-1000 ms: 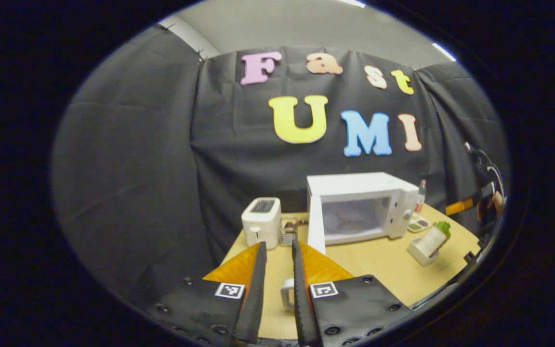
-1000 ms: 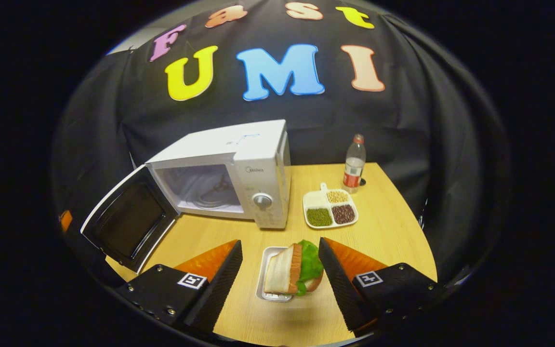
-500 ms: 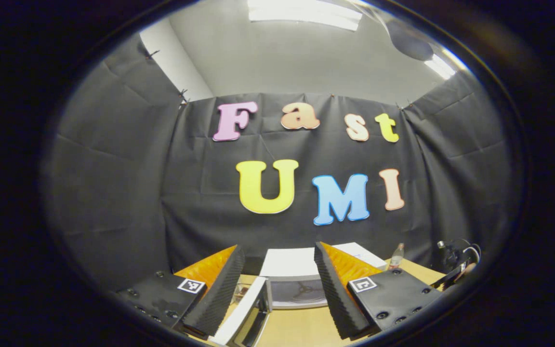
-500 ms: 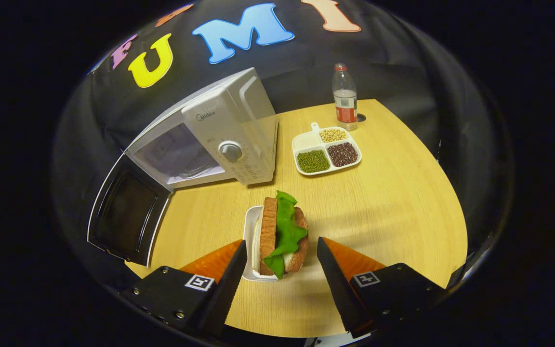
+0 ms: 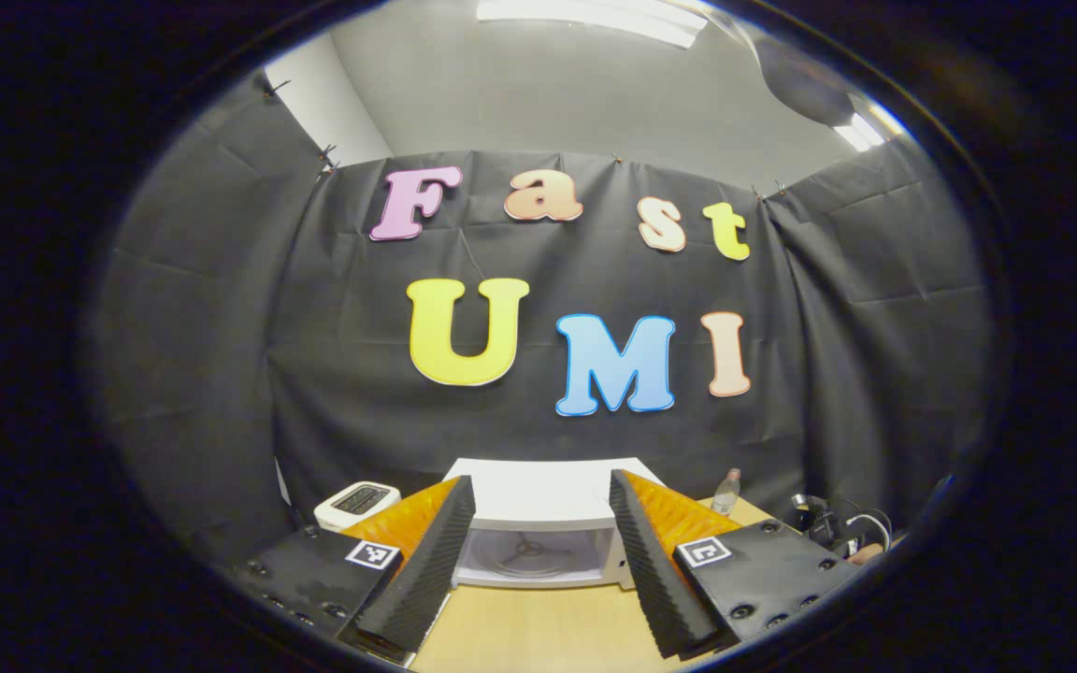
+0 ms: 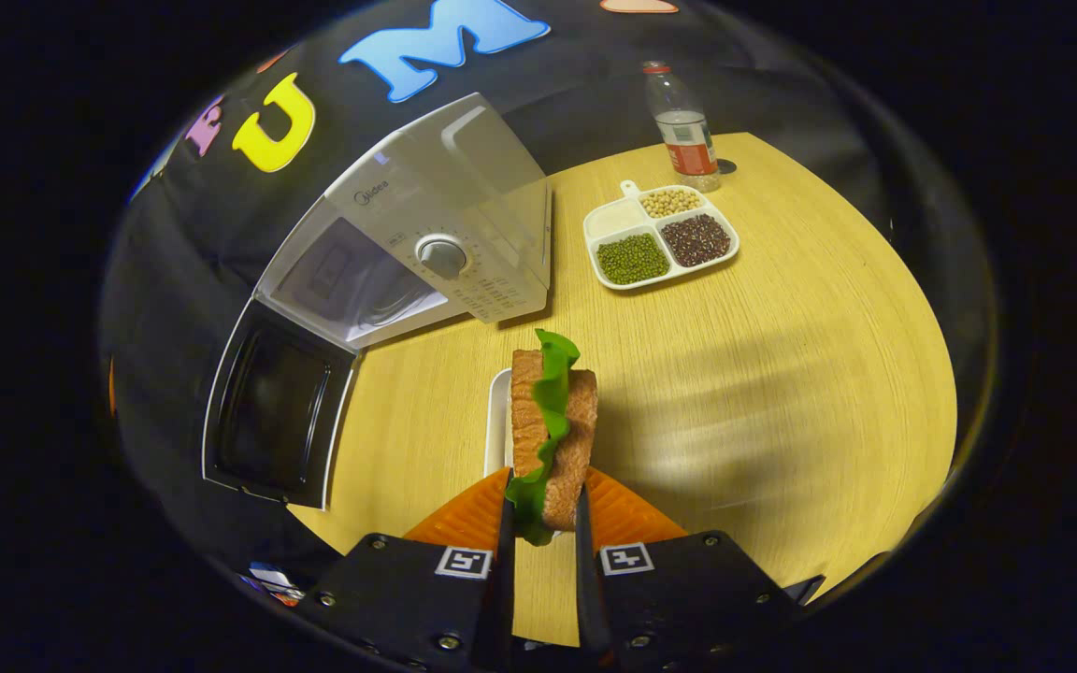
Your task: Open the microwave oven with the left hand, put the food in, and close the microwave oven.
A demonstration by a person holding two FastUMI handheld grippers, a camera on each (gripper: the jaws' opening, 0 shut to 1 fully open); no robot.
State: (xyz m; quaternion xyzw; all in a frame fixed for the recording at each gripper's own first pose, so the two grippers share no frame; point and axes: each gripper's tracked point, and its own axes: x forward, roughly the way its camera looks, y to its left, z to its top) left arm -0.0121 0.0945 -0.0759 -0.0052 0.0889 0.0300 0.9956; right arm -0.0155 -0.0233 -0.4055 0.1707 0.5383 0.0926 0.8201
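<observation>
The right gripper (image 6: 541, 523) is clenched on a sandwich (image 6: 552, 435) standing in a white tray (image 6: 498, 425) near the table's (image 6: 782, 374) front edge. The microwave (image 6: 426, 248) sits at the back left, its door (image 6: 277, 411) swung open. The left gripper (image 5: 538, 551) is released, fingers spread, facing the microwave.

Black cloth (image 5: 221, 355) hangs all around my booth, pinned up beneath a grey ceiling (image 5: 548, 93) with bright strip lights (image 5: 595, 14). Before me sits a rounded, pale wooden table (image 6: 782, 355).
</observation>
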